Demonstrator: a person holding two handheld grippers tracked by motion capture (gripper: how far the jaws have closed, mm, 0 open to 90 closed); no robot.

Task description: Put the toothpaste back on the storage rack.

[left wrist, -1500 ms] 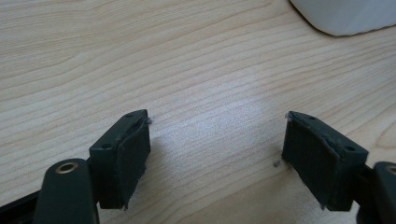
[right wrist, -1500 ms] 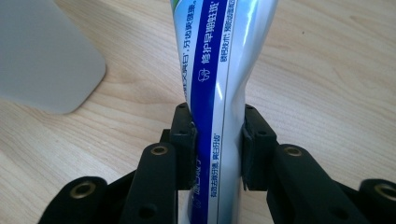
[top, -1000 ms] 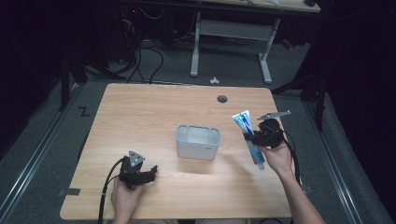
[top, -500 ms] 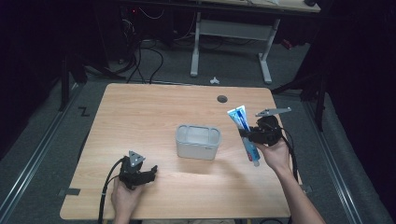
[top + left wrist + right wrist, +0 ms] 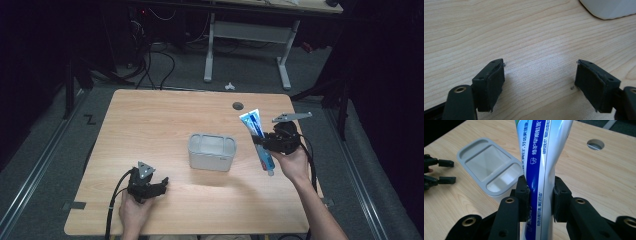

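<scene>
The right gripper (image 5: 540, 195) clamps a blue-and-white plastic toothpaste tube (image 5: 258, 137) above the light wooden table (image 5: 165, 120), just right of the grey two-compartment plastic container (image 5: 212, 151). The left gripper (image 5: 540, 82) rests near the front edge, jaws apart and empty.

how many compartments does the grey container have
3: in the right gripper view, the grey plastic container on the wooden table has one large middle compartment, a narrow one at the far end, one at the near end.

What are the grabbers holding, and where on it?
The right gripper pinches the toothpaste tube across its middle. The left gripper is open, holding nothing.
</scene>
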